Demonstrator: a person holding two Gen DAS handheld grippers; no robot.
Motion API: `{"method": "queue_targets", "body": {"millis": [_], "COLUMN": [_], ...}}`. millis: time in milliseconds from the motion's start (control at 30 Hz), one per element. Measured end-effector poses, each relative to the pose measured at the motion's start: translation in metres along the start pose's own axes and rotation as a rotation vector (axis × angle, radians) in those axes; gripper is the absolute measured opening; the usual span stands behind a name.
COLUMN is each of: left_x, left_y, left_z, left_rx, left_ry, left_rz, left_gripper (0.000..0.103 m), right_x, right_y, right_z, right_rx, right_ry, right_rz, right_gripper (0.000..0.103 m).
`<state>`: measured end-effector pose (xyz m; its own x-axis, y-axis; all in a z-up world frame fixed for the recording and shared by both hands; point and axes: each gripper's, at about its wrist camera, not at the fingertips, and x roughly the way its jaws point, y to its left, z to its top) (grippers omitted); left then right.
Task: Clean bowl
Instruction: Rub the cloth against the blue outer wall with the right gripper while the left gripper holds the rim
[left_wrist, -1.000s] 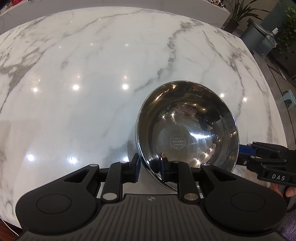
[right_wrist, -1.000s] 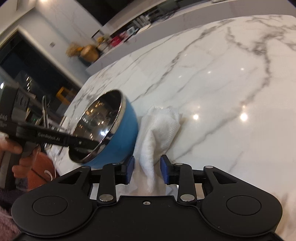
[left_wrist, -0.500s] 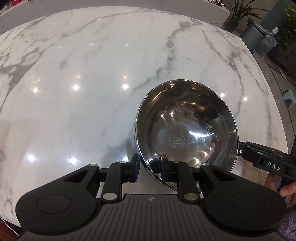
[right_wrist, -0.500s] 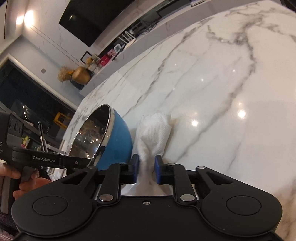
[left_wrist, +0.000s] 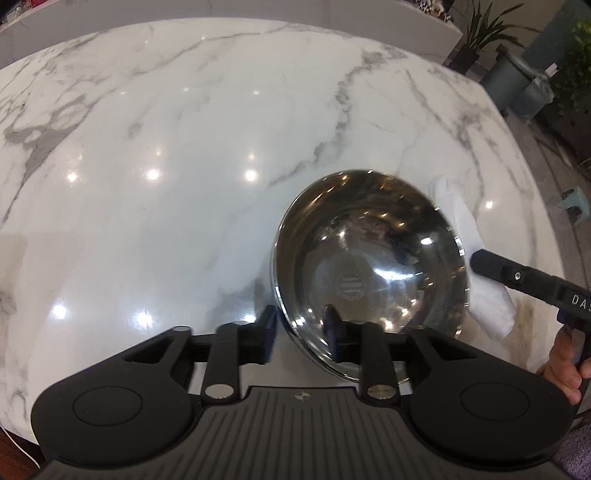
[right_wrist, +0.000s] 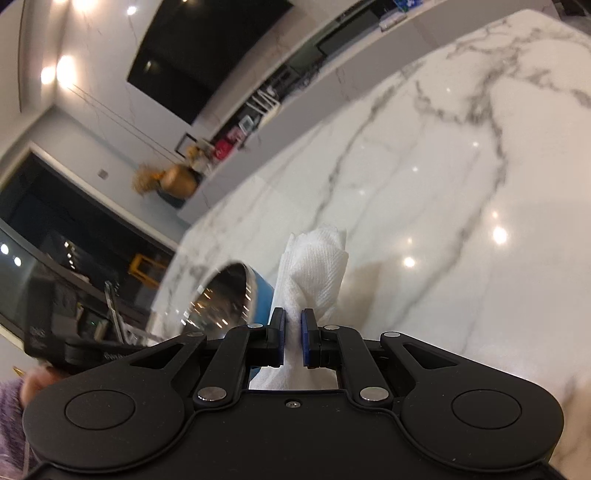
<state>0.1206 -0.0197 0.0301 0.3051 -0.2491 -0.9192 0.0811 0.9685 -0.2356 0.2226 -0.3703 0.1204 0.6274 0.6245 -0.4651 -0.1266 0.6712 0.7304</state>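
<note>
- The bowl (left_wrist: 369, 269) sits on the marble table (left_wrist: 184, 147) near its front right part, steel inside and blue outside (right_wrist: 263, 295), and it looks tipped toward your left gripper (left_wrist: 301, 332), though I cannot tell how far.
- Your left gripper straddles the bowl's near rim, one finger outside and one inside. Its jaws are opening, and the outer pad (left_wrist: 269, 334) stands clear of the wall, so the rim is released, not clamped.
- Risk: with that hold going slack, the bowl can rock, slide on the glossy marble or drop flat the moment you press into it with the towel.
- Your right gripper (right_wrist: 293, 338) is clenched on the white paper towel (right_wrist: 317, 266), which stands bunched above the pads just beside the bowl's blue wall.
- Risk: the towel is pinched low and narrow. A hard wipe may tear it or pull it out of the pads, and the loose top may fold over instead of wiping.
- Risk: your right gripper is close to the bowl's far rim, so a careless swing in could knock the bowl.
- Compared with a second ago, the left jaws were tight on the rim and now gape. The right jaws were open around the towel lying on the table and now grip it, lifted off the marble.
</note>
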Motion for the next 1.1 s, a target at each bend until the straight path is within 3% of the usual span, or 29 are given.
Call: {"method": "queue_targets", "body": {"millis": [167,233,533,700,1100], "left_x": [-0.003,-0.002,0.003,0.007,0.007], "left_y": [-0.001,-0.003,-0.006,-0.008,-0.005], "left_z": [-0.002,-0.003,0.002,0.007,0.002], "left_rx": [0.003,0.018,0.058,0.067,0.047], "left_ry": [0.002,0.004,-0.014,-0.015,0.022], "left_rz": [0.003,0.013,0.049,0.063,0.055], "left_gripper": [0.035,0.024,0.020,0.019,0.022], "right_x": [0.004,0.007,0.024,0.035,0.037], "right_y": [0.008,0.008,0.006,0.005,0.002], "right_z": [0.004,0.003,-0.003,-0.011,-0.016], "right_rx": [-0.030,-0.033,-0.043,-0.053,-0.038], "right_ry": [0.020,0.029,0.087,0.129,0.133], "right_rz": [0.006,-0.002,-0.045,-0.077,-0.075], "right_gripper": [0.008,0.008,0.008,0.008,0.008]}}
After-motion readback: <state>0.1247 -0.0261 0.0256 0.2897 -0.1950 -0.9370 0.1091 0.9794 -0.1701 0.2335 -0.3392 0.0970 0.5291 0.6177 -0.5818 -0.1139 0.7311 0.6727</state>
